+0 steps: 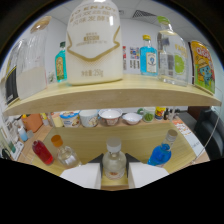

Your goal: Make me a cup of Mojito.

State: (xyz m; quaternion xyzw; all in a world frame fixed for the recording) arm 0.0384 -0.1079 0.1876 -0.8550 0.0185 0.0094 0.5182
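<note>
- Gripper view, the fingers: the hand-held gripper [114, 175] shows as two pale fingers [82, 176], one at either side of a small clear bottle [114, 161] with a whitish cap. The bottle stands upright between them, its base on the wooden surface of the table [187, 142]. Whether both fingers actually press on the glass cannot be told — the contact lines are hidden by the finger edges.
- Gripper view, just ahead and to the left of the fingers: a bottle of red liquid [42, 152] leans at a tilt, and beside it, nearer the fingers, stands a clear bottle with an orange cap [64, 152].
- Gripper view, ahead and to the right of the fingers: a bottle of bright blue liquid [162, 151] with a pale stopper, tilted in the wide-angle view, well apart from the red one.
- Gripper view, beyond the fingers at the back of the table: a row of bowls and cups [109, 117] under the shelf, among them a white bowl and a printed tub.
- Gripper view, above the fingers: a wooden shelf [115, 95] crosses the scene. On it stands a large white plastic jar [94, 42] with printed lettering, directly above the held bottle; left of the jar a small blue-labelled bottle [60, 64] and a tall clear container [30, 57]; right of the jar a blue bottle with a yellow cap [148, 56], a clear square bottle [172, 57] and — outermost — a yellow packet [203, 65].
</note>
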